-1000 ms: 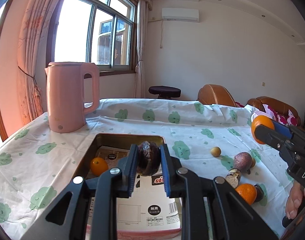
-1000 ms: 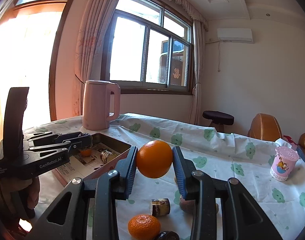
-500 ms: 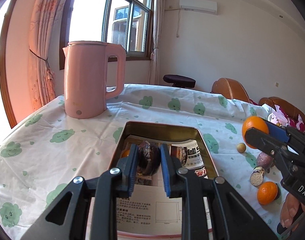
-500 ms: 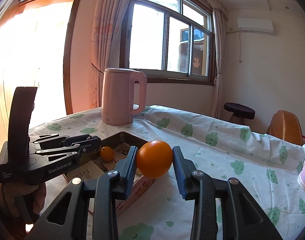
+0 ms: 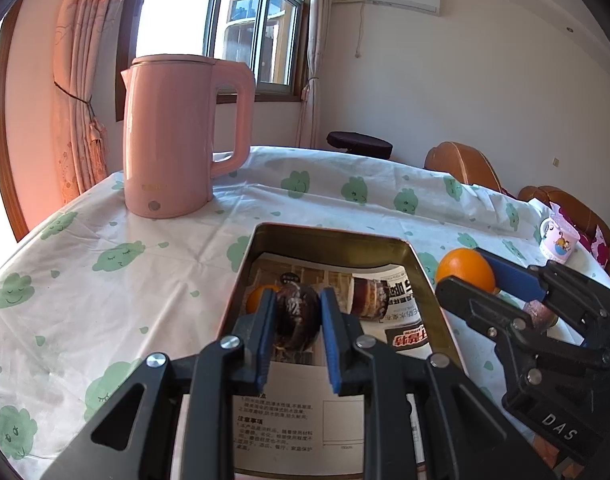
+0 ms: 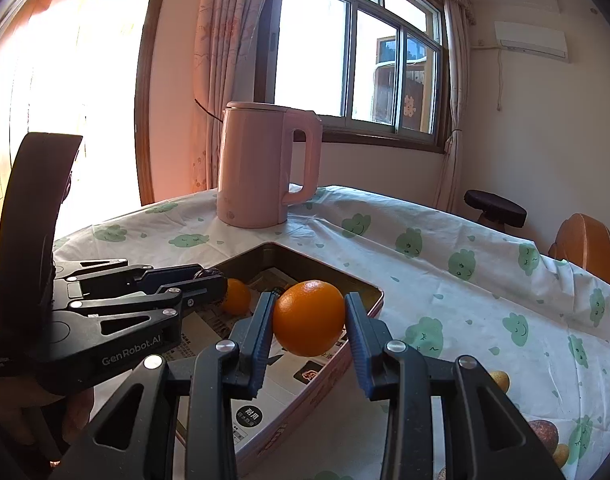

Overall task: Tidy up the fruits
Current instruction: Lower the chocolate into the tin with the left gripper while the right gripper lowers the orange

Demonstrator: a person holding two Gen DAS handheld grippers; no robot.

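Note:
My left gripper (image 5: 295, 322) is shut on a dark wrinkled passion fruit (image 5: 295, 318) and holds it over the metal tray (image 5: 329, 238). A small orange (image 5: 257, 296) and a brown cut fruit (image 5: 369, 298) lie in the tray. My right gripper (image 6: 309, 326) is shut on a large orange (image 6: 309, 322), held above the tray's right rim (image 6: 375, 298). The right gripper also shows in the left wrist view (image 5: 477, 286), just right of the tray. The left gripper shows in the right wrist view (image 6: 213, 284), over the tray by the small orange (image 6: 237, 296).
A pink kettle (image 5: 173, 136) stands behind the tray at the left. A pink cup (image 5: 559, 240) is at the far right. Loose fruits (image 6: 543, 434) lie on the tablecloth (image 5: 105, 248) to the right of the tray. Chairs and a stool stand beyond the table.
Both grippers have moved forward toward the tray with their fruits. The passion fruit is now lower over the tray. The large orange has come up to the tray's right rim.

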